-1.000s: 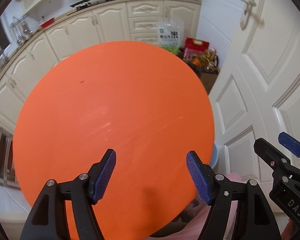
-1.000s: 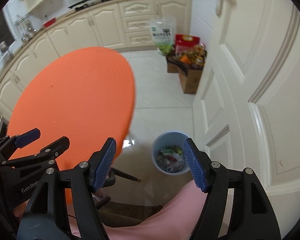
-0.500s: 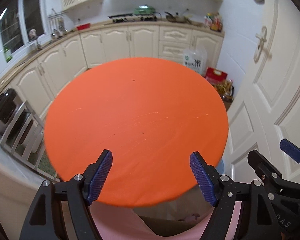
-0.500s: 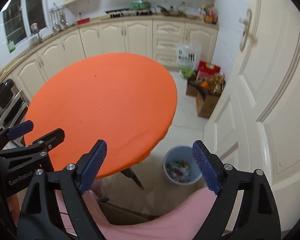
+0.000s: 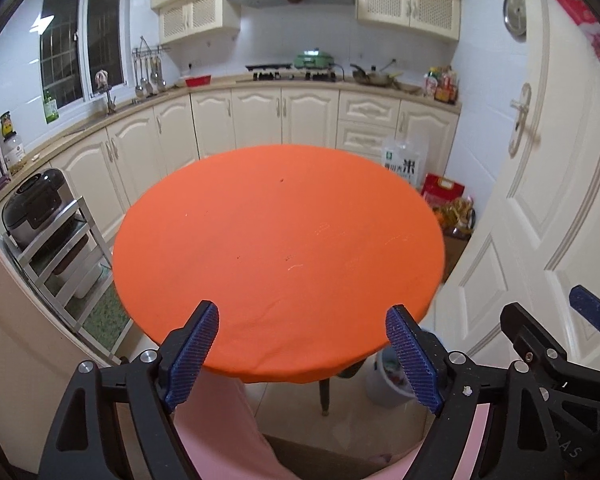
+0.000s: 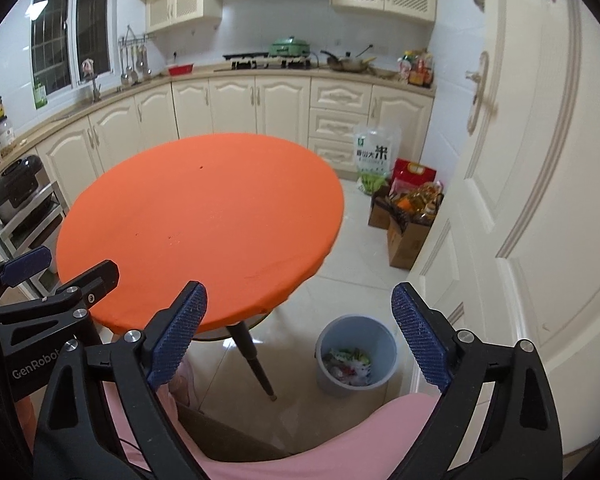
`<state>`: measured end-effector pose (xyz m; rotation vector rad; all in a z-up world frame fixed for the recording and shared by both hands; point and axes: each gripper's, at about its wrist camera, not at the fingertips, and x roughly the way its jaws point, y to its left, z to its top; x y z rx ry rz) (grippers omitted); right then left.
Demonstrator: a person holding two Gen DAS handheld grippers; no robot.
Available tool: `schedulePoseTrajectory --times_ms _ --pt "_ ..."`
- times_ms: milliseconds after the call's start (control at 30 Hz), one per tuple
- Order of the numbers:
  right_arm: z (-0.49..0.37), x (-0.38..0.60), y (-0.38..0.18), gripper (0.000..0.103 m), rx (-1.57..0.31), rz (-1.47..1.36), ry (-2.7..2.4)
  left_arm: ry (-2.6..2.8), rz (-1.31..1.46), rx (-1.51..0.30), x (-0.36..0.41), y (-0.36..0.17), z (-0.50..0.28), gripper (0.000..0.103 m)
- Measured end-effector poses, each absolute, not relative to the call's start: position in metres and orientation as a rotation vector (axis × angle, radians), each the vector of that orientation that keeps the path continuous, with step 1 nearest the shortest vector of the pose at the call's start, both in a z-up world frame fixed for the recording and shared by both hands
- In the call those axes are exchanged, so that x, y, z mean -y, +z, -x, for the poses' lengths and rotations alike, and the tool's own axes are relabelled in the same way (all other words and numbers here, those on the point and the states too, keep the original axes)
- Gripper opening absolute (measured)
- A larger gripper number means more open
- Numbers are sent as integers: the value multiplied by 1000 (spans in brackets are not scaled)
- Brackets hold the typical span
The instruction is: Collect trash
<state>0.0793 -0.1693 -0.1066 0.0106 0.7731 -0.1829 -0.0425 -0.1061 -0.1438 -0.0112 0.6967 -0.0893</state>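
A round orange table fills the middle of the left wrist view and shows at left in the right wrist view; only tiny specks lie on it. A blue trash bin holding several wrappers stands on the floor by the table's right side, and its edge shows in the left wrist view. My left gripper is open and empty, held back from the table's near edge. My right gripper is open and empty, held above the floor left of the bin.
A white door stands close on the right. Cardboard boxes with bottles and a rice bag sit on the floor beyond the table. Cream cabinets line the back. A metal rack with a cooker stands left.
Both grippers have pulled back and up from the table, so the whole kitchen now shows. Both stay open and empty.
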Motion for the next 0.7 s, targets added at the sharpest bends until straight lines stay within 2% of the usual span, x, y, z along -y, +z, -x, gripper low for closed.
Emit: schedulePoseTrajectory --times_ms 100,167,500,567,700 --pt "-71 178 -101 94 -733 -6 -182 -84 13 -665 115 -146 65 83" --pt "-64 183 -97 98 -698 2 -188 -74 20 -643 119 -148 79 84" --pt "-35 200 -84 98 -579 -4 -187 -45 25 -526 139 -147 142 86" --pt "-29 202 -79 103 -543 -5 -204 -34 27 -492 142 -146 158 86" --pt "-18 205 -69 103 -484 -23 -199 -19 32 -431 145 -147 183 89"
